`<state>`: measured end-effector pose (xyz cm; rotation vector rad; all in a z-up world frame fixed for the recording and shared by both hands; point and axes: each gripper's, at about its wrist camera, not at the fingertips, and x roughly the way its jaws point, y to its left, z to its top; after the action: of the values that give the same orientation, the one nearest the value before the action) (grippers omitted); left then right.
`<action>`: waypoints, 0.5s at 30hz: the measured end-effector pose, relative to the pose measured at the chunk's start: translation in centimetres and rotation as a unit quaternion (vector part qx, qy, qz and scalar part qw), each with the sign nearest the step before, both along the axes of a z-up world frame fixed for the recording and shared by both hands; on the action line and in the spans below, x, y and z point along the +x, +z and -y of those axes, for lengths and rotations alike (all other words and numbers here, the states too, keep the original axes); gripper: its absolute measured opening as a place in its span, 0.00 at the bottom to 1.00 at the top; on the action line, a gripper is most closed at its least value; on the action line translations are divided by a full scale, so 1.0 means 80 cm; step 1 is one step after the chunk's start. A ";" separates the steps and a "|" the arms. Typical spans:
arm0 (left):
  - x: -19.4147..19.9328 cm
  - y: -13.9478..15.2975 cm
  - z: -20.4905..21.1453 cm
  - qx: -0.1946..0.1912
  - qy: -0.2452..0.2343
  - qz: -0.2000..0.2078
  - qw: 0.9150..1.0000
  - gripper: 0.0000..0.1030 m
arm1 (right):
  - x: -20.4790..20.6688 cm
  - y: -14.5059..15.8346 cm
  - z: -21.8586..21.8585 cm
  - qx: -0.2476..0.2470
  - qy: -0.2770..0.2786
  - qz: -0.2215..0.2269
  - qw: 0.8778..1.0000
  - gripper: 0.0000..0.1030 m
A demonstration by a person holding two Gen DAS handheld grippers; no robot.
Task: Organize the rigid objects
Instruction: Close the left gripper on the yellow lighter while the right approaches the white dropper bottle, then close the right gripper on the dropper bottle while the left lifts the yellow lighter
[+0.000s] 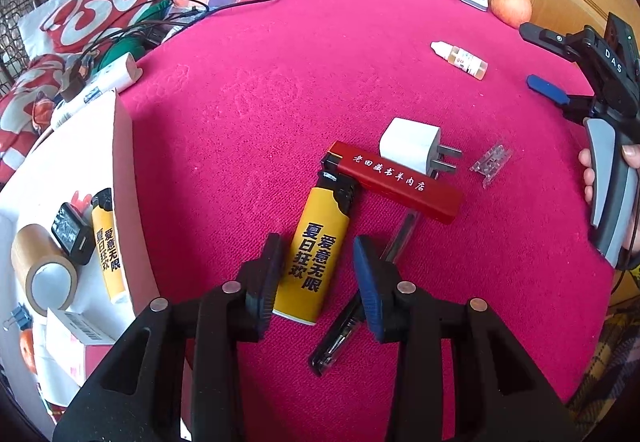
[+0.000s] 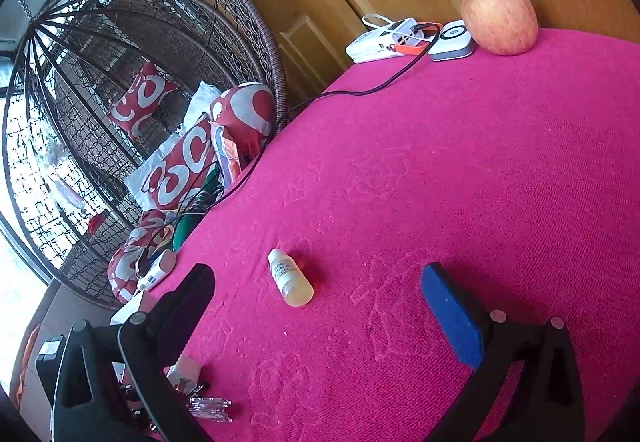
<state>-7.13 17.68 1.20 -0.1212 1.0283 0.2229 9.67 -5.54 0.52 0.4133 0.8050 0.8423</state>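
A yellow lighter lies on the pink tablecloth, its lower half between the fingers of my left gripper. The left pad sits at its edge, while a strip of cloth shows before the blue right pad, so the jaws stand open. Touching the lighter's top are a red lighter and a white charger plug. A dark pen runs under the right finger. My right gripper is wide open and empty, with a small dropper bottle lying just ahead of it.
A white box at the left holds a second yellow lighter, a tape roll and a black charger. A clear plastic piece lies right of the plug. An apple, a power bank and a cable sit at the far edge.
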 end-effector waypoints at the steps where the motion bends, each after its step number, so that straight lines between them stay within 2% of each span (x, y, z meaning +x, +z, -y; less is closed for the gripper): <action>1: -0.001 0.000 0.002 -0.002 0.000 0.004 1.000 0.23 | 0.000 0.000 0.002 0.005 0.001 0.000 1.000 1.00; 5: -0.008 0.001 0.008 0.011 0.018 0.016 1.000 0.23 | 0.004 0.005 0.001 0.004 0.032 -0.001 0.999 1.00; 7: -0.014 0.002 0.009 0.003 0.028 0.027 0.999 0.23 | 0.006 0.016 -0.002 -0.011 0.041 0.027 0.999 1.00; 9: -0.023 0.006 0.010 -0.005 0.040 0.045 0.998 0.23 | 0.006 0.033 -0.011 -0.036 0.055 0.074 0.995 1.00; 12: -0.036 0.018 0.012 -0.022 0.059 0.078 0.995 0.23 | 0.004 0.049 -0.048 -0.115 0.110 0.124 0.979 1.00; 15: -0.048 0.035 0.016 -0.031 0.070 0.111 0.991 0.23 | -0.006 0.042 -0.093 -0.215 0.145 0.162 0.952 1.00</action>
<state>-10.99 16.41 3.96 -0.2697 0.8058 0.2983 9.17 1.92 3.84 -0.2328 0.7246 0.9450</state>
